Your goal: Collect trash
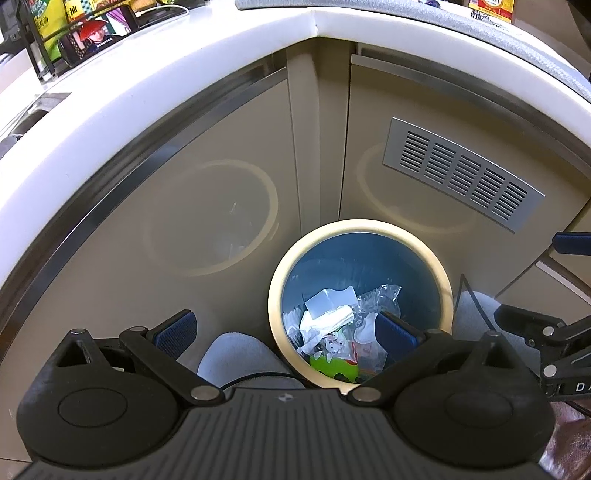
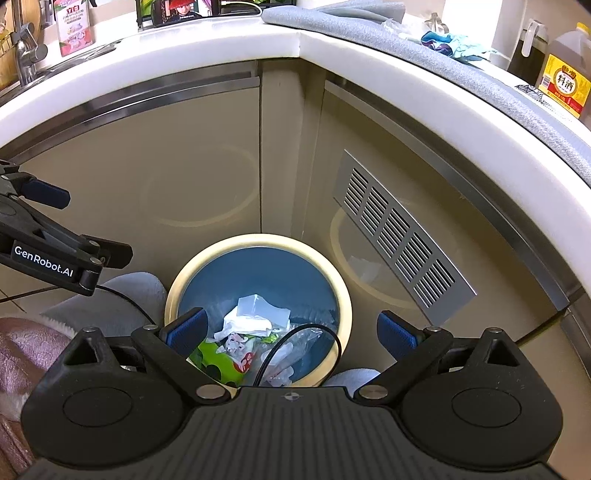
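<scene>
A round trash bin point(image 1: 445, 291) with a cream rim and blue inside stands on the floor in the cabinet corner; it also shows in the right wrist view point(image 2: 343, 295). Inside lie crumpled white paper point(image 1: 325, 317), clear plastic wrap point(image 1: 380, 299) and a green printed wrapper point(image 1: 334, 365). The same trash shows in the right wrist view: paper point(image 2: 251, 321), green wrapper point(image 2: 214, 363). My left gripper point(image 1: 286, 330) is open and empty above the bin's left side. My right gripper point(image 2: 291, 332) is open and empty above the bin.
Beige cabinet doors meet in a corner behind the bin, one with a metal vent grille point(image 2: 402, 236). A white countertop point(image 2: 184, 55) runs above, holding a phone point(image 1: 99, 33), bottles point(image 2: 565, 81) and a grey cloth point(image 2: 406, 40). Grey slippers point(image 1: 236, 354) stand beside the bin.
</scene>
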